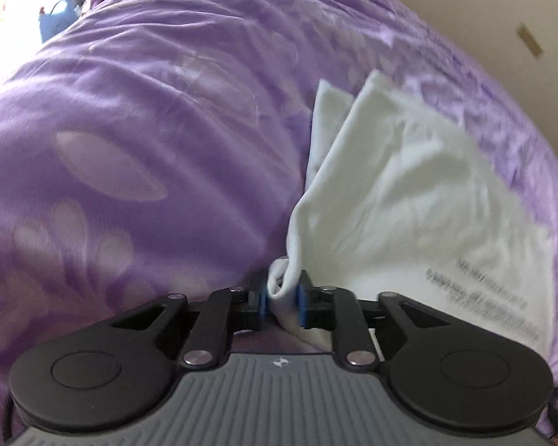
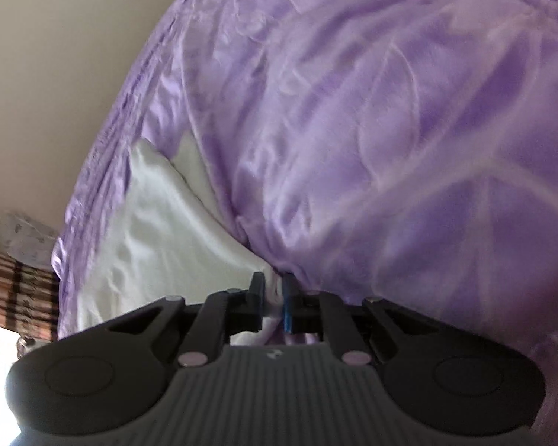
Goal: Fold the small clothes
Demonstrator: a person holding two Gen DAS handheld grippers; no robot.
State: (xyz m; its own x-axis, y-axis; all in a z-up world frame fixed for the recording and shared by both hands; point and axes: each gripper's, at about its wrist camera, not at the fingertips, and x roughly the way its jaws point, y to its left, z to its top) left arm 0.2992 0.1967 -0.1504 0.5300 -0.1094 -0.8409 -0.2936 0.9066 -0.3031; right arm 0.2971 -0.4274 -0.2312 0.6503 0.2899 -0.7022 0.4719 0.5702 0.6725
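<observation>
A white garment (image 1: 409,193) with small dark print near one edge lies partly folded on a purple bedspread (image 1: 148,130). My left gripper (image 1: 282,299) has a bunched corner of it between the blue pads (image 1: 302,303), and the cloth touches both of them. In the right wrist view the same white garment (image 2: 160,230) stretches away to the left. My right gripper (image 2: 273,303) is shut on a thin edge of it, right against a fold of the bedspread (image 2: 390,130). Both views are blurred.
The bedspread's edge (image 2: 104,156) runs close beside the garment, with a cream floor (image 2: 37,74) past it. A striped rug (image 2: 15,290) and a pale speckled object (image 2: 22,238) lie on the floor. Bright clutter (image 1: 52,15) shows at the far left.
</observation>
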